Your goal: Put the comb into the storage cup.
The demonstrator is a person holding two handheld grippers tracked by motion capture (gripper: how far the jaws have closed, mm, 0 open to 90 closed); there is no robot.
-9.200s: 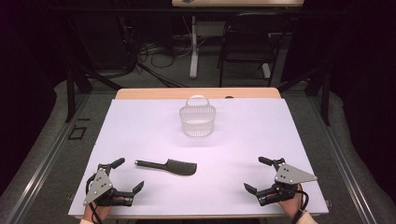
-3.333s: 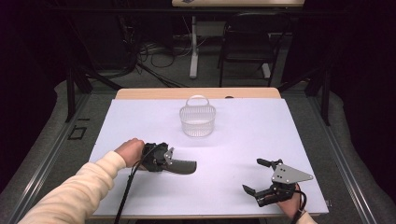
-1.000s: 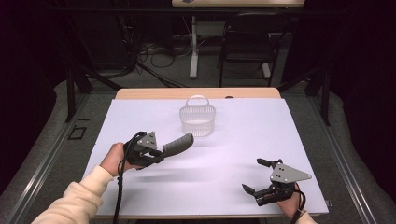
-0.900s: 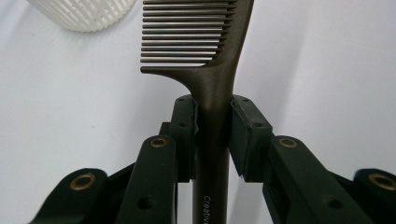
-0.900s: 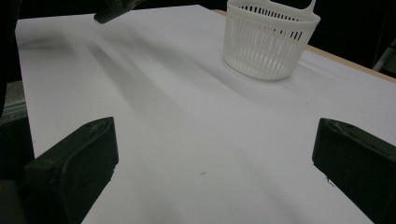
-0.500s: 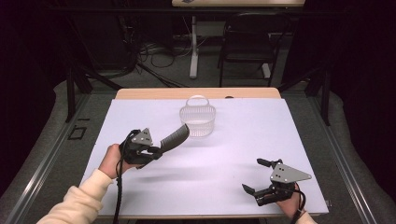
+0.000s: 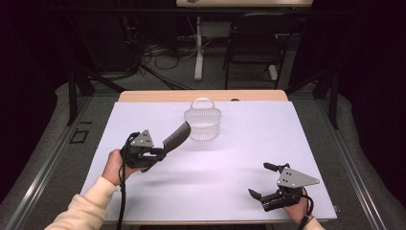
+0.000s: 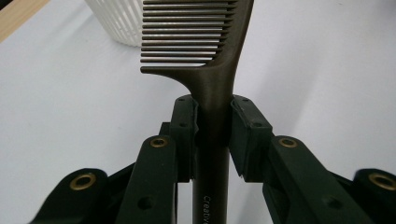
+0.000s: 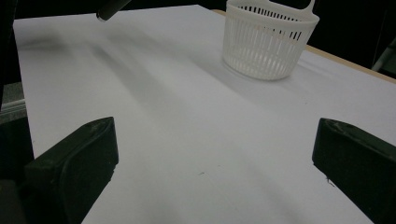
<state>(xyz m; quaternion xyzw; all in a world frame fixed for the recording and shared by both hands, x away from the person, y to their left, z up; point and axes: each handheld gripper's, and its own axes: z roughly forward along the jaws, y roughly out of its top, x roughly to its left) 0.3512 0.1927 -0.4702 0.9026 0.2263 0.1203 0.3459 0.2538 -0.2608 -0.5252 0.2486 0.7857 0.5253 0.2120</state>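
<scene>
Since we're going big to small, table first:

table (image 7: 306, 143): flat, covered in a matte white sheet, wood edge showing at the far side. Plain and bare, so we reckon it's just a clean stage for moving stuff around.

basket (image 7: 203, 122): white plastic, round, slatted walls with a loop handle at the rim. Sits upright near the far middle of the table, open top facing up, which looks to us like the drop-off spot.

right gripper (image 7: 264, 181): parked near the front right corner, well apart from everything, jaws spread wide with nothing between them. We'd guess it's just waiting out of the way.

left gripper (image 7: 159, 154): lifted off the table at the left, jaws clamped tight on the comb handle, one pad each side.

comb (image 7: 176, 135): dark, smooth, hard plastic by the look of it, long thin handle and a row of fine straight teeth. Held by the handle so the toothed end pokes up and out toward the basket, near its rim but not over it yet. Gripping the narrow handle makes sense to us, since the teeth stay free to tip in first.
</scene>
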